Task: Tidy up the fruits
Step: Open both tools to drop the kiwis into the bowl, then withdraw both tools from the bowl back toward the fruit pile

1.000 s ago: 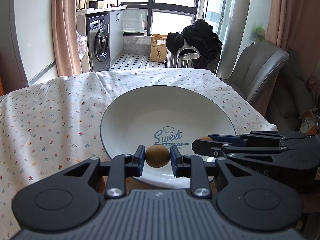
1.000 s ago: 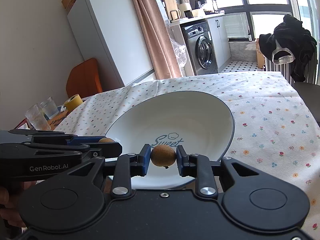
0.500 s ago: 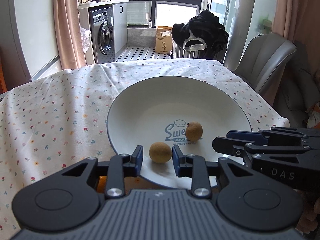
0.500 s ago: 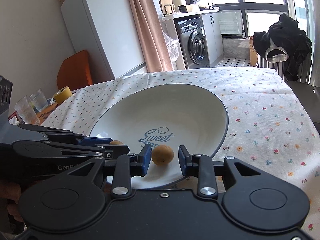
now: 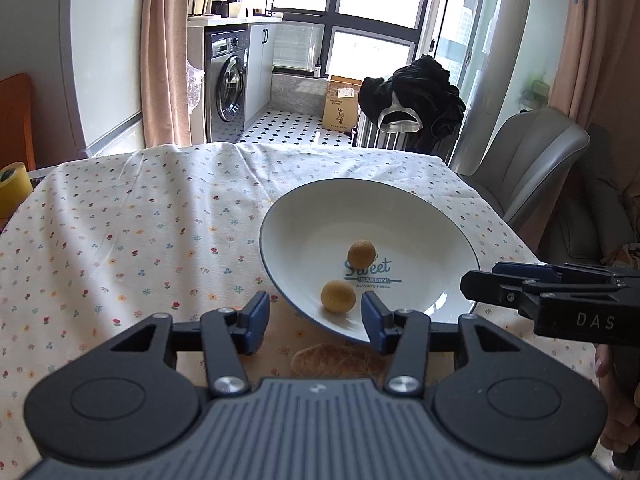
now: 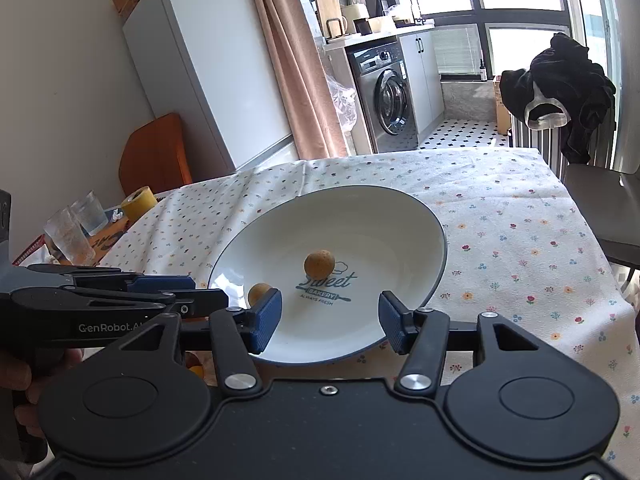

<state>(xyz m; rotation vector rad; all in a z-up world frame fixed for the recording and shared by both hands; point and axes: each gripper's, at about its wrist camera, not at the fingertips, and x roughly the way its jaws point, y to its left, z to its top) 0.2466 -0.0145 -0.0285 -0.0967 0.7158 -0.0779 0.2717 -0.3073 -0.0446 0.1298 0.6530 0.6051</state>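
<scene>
A white plate with blue "Sweet Bakery" lettering sits on the flowered tablecloth; it also shows in the right wrist view. Two small round brown fruits lie in it: one near the front rim, one by the lettering. My left gripper is open and empty, raised above the plate's near edge. My right gripper is open and empty, also raised over the near rim. Each gripper shows side-on in the other's view: the right one, the left one.
A brown rough item lies on the cloth under the left gripper. A yellow tape roll and glasses stand at the table's left end. A grey chair stands at the right, a draped black garment behind the table.
Both grippers opened and dropped their fruits into the plate, then pulled back and up. The jaws have widened further. The fruit by the lettering rolled a little.
</scene>
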